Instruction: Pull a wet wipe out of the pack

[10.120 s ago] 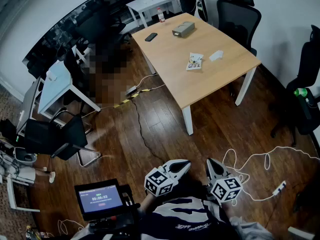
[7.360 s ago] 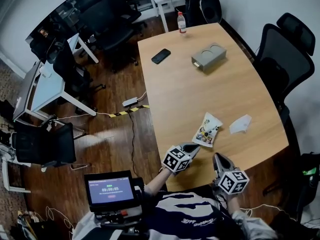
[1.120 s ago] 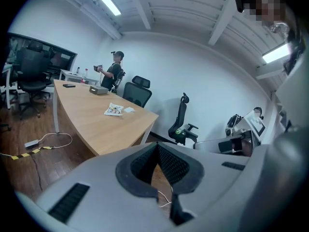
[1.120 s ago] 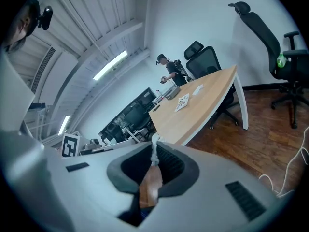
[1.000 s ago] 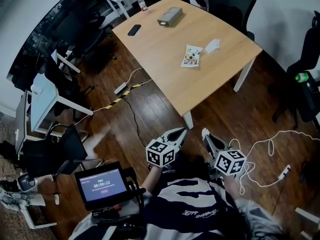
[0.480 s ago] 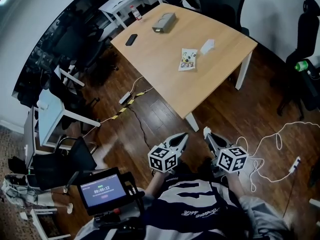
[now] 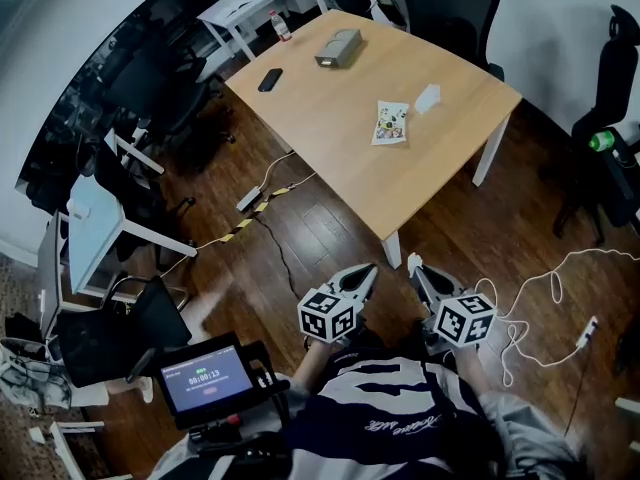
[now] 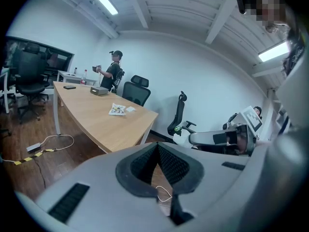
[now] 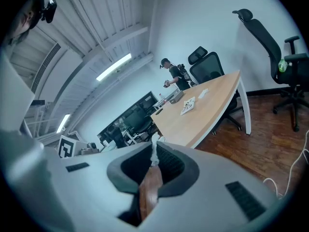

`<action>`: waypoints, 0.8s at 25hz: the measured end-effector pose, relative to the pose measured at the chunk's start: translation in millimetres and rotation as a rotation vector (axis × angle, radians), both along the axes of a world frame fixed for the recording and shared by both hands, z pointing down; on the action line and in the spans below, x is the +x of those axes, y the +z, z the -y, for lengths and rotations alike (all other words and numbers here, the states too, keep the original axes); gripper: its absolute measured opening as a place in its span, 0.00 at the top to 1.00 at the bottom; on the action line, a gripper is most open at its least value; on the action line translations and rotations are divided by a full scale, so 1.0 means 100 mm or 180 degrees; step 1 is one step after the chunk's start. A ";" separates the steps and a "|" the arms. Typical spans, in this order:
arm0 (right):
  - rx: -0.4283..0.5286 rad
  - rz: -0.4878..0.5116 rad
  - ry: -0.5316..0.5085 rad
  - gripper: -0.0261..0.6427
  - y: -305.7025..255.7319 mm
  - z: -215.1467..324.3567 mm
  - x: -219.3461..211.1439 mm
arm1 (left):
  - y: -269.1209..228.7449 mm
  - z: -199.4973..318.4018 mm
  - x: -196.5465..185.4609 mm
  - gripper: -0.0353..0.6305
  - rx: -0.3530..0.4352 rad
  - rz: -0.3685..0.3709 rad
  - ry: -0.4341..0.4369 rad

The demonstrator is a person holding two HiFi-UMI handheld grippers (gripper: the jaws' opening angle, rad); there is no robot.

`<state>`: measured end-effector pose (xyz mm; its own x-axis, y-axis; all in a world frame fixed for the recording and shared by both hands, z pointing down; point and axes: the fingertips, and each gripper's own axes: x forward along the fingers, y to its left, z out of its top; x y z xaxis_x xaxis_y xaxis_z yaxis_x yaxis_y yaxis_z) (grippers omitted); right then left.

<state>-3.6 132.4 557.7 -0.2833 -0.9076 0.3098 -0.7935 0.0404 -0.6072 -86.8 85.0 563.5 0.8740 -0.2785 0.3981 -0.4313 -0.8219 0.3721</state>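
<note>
The printed wet wipe pack (image 7: pixel 390 123) lies flat on the wooden table (image 7: pixel 330 118), with a loose white wipe (image 7: pixel 428 97) just beyond it. Both are small and far off in the left gripper view, pack (image 8: pixel 117 109) and wipe (image 8: pixel 130 108), and in the right gripper view, pack (image 9: pixel 188 105) and wipe (image 9: pixel 203 94). My left gripper (image 7: pixel 365 271) and right gripper (image 7: pixel 413 265) hang side by side close to my body over the floor, well short of the table. Each has its jaws together, left gripper (image 8: pixel 158 145) and right gripper (image 9: pixel 154 141), with nothing between them.
A grey box (image 7: pixel 338 48) and a dark phone (image 7: pixel 270 79) rest at the table's far end. Office chairs (image 7: pixel 450 3) ring the table. White cables (image 7: pixel 540 293) trail on the wood floor at right. A screen (image 7: pixel 205 378) sits at my lower left. A person (image 8: pixel 114 74) stands beyond the table.
Several seconds ago both grippers were at the table's near edge beside the pack; now they are back over the floor. In the last second they have hardly shifted and stay shut.
</note>
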 end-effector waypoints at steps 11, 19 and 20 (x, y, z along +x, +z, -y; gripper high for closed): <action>-0.0019 0.0015 0.0199 0.92 -0.08 0.18 -0.37 | -0.02 0.33 -0.41 0.94 -0.0056 -0.0156 0.0056; -0.0091 -0.0158 0.0191 0.93 -0.06 0.23 -0.49 | -0.01 0.39 -0.47 0.94 -0.0069 -0.0199 0.0150; -0.0095 -0.0179 0.0190 0.93 -0.06 0.24 -0.49 | -0.02 0.41 -0.46 0.94 -0.0066 -0.0206 0.0152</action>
